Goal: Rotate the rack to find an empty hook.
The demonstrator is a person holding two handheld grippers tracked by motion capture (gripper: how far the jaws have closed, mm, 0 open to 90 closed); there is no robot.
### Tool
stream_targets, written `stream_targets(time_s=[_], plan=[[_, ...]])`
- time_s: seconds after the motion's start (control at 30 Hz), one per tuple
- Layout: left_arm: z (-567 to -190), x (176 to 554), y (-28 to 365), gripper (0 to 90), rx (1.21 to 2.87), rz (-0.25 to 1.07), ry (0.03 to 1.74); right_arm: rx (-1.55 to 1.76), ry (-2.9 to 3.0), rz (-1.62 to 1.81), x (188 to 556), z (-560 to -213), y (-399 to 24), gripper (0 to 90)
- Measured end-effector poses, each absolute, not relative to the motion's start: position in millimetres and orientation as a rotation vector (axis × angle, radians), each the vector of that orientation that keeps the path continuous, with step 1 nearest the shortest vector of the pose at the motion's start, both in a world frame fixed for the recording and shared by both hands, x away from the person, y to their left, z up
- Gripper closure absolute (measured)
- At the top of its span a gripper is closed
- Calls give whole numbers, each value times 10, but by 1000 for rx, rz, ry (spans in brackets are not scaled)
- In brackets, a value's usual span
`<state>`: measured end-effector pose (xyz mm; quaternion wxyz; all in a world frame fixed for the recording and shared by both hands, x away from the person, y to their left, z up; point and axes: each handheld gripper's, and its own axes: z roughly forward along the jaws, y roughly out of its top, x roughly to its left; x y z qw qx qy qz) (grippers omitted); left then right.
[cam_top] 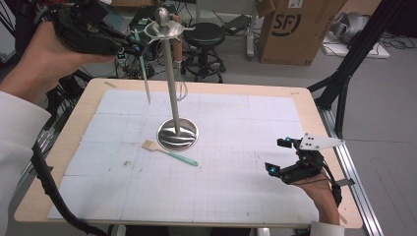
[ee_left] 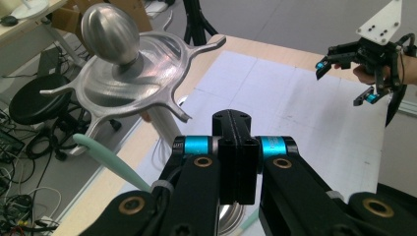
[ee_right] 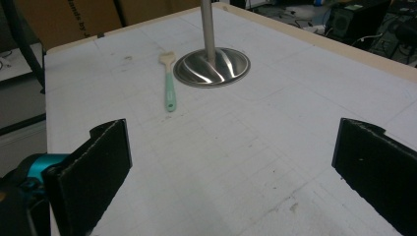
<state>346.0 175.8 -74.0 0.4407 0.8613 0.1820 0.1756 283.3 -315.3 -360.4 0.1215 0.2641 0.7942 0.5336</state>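
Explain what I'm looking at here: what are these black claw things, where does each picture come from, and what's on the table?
There is no robot arm. A person holds a two-jaw gripper in each hand. The high view looks down on the table from above the person's side. The other two pictures come from cameras that ride on the grippers and look along their black jaws.

On the table stands a tall metal stand with hooks at its top. A small brush with a green handle lies beside its base.

The left gripper is raised by the hooks, shut on a long pale green utensil that hangs down from it. The right gripper is low at the table's right side, with its jaws open and nothing between them.
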Motion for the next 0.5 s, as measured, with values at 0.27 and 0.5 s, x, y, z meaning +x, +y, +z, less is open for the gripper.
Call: stream_targets(time_s=[0.27, 0.5], plan=[[-776, 3570, 1690, 900, 2140, 431, 458, 779, 2322, 1557, 2845, -3619, -3159, 5], [-804, 3668, 1737, 900, 2145, 452, 470, 777, 2329, 1548, 2854, -3625, -3145, 5]])
